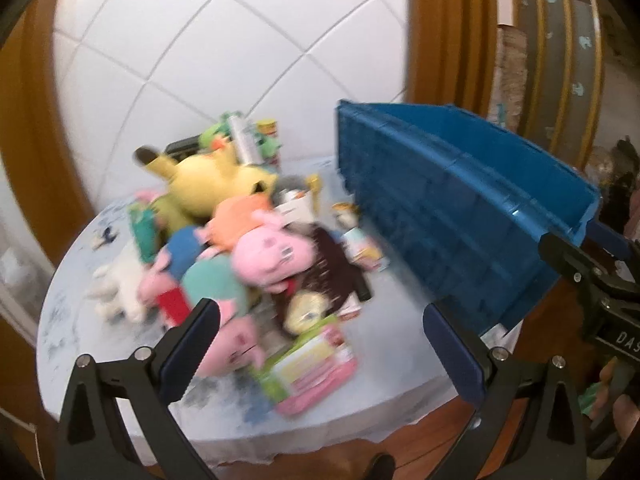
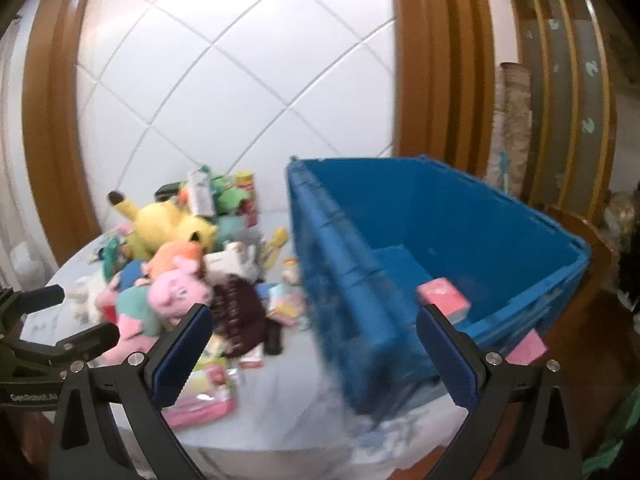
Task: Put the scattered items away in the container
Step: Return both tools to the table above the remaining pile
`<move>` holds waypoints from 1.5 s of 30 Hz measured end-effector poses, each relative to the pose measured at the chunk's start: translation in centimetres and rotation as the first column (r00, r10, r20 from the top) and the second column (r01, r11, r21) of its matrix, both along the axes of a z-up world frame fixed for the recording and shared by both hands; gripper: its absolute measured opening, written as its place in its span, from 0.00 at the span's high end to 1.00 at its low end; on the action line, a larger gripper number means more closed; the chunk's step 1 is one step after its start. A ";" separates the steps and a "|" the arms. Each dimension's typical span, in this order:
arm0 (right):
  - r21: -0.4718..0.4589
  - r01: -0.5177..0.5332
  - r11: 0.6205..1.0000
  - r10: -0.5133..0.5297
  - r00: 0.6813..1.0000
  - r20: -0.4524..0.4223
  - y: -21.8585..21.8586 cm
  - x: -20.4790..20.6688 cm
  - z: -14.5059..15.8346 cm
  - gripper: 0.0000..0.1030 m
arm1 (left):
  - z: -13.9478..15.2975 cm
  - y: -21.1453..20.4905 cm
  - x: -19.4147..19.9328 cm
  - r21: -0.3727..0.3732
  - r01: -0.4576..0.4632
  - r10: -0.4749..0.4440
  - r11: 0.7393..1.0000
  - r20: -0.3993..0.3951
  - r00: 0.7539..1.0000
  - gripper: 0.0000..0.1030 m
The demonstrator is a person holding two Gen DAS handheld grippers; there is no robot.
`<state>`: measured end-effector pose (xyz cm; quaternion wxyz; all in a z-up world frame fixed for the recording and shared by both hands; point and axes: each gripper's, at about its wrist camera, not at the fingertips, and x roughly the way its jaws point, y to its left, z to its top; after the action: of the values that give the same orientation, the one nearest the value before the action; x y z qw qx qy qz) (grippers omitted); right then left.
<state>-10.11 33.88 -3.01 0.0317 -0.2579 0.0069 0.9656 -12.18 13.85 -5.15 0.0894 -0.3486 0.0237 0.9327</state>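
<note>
**Condition**
- Left gripper: jaws spread wide, nothing between them. Right gripper: jaws equally wide, also empty.
- Blue crate: standing open-topped on the surface, at 3 o'clock from the pile.
- Pink box: seen within the crate opening, close to the right-hand jaw tip. Blur prevents telling whether resting or falling.
- Most items heaped on the surface, at 11 o'clock from the left gripper: pink pig plush on top, yellow plush behind at 12 o'clock, brown item beside the pig at 3 o'clock, flat pink-and-green pack at the near edge at 6 o'clock.

**Assessment**
Judged partway: crate holding at least one item, bulk of the heap outside it. Likely step: collecting another item from the pile.

**Procedure**
1. Select from the top or the near edge of the heap, such as the pig plush or the flat pack. Avoid pulling buried pieces.
2. Close on a narrow part of a plush (limb, snout) and expect the stuffing to compress.
3. Approach the flat pack from its edge, jaws angled low.
4. Lift clear of the crate rim before crossing toward 3 o'clock.
5. Release well inside the walls.
6. Keep both grippers apart over the crate.
</note>
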 end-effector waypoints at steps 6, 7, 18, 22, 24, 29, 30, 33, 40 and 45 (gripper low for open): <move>0.000 -0.067 0.998 0.067 0.996 0.061 -4.7 -0.5 -2.1 0.00 | -2.8 -5.6 0.3 0.008 -0.084 0.083 0.996 0.068 0.994 0.00; -0.001 -0.081 0.997 0.081 0.994 0.076 -5.4 -0.7 -2.6 0.00 | -3.3 -6.4 0.3 0.009 -0.097 0.096 0.995 0.082 0.992 0.00; -0.048 -0.251 0.967 0.256 0.950 0.180 -9.6 -5.4 -7.6 0.00 | -7.5 -14.5 -0.4 -0.052 -0.339 0.343 0.939 0.142 0.928 0.00; -0.069 -0.296 0.953 0.303 0.929 0.214 -10.4 -7.5 -9.4 0.00 | -8.7 -17.3 -0.6 -0.099 -0.423 0.434 0.901 0.140 0.890 0.00; -0.085 -0.318 0.944 0.329 0.916 0.229 -10.9 -8.4 -10.2 0.00 | -9.2 -18.4 -0.6 -0.115 -0.452 0.465 0.885 0.144 0.874 0.00; -0.104 -0.360 0.927 0.375 0.889 0.264 -13.0 -10.5 -11.8 0.00 | -10.4 -20.9 -0.7 -0.131 -0.502 0.518 0.855 0.166 0.839 0.00; -0.105 -0.365 0.925 0.380 0.885 0.269 -13.4 -10.8 -12.0 0.00 | -10.5 -21.3 -0.7 -0.132 -0.505 0.522 0.853 0.169 0.836 0.00; -0.106 -0.375 0.921 0.390 0.878 0.278 -14.7 -11.5 -12.4 0.00 | -11.1 -22.6 -1.4 -0.139 -0.508 0.526 0.850 0.178 0.831 0.00; -0.112 -0.307 0.945 0.327 0.898 0.294 -17.5 -13.2 -13.3 0.00 | -13.2 -27.1 -4.5 -0.147 -0.465 0.487 0.873 0.210 0.848 0.00; -0.128 -0.257 0.958 0.284 0.913 0.294 -21.4 -13.8 -14.2 0.00 | -15.4 -28.8 -7.0 -0.153 -0.346 0.374 0.926 0.236 0.897 0.00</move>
<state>-23.90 12.45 -17.22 -0.1128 -0.4057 0.0080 0.9070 -19.21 -15.00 -20.52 -0.1012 -0.4708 -0.0030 0.8764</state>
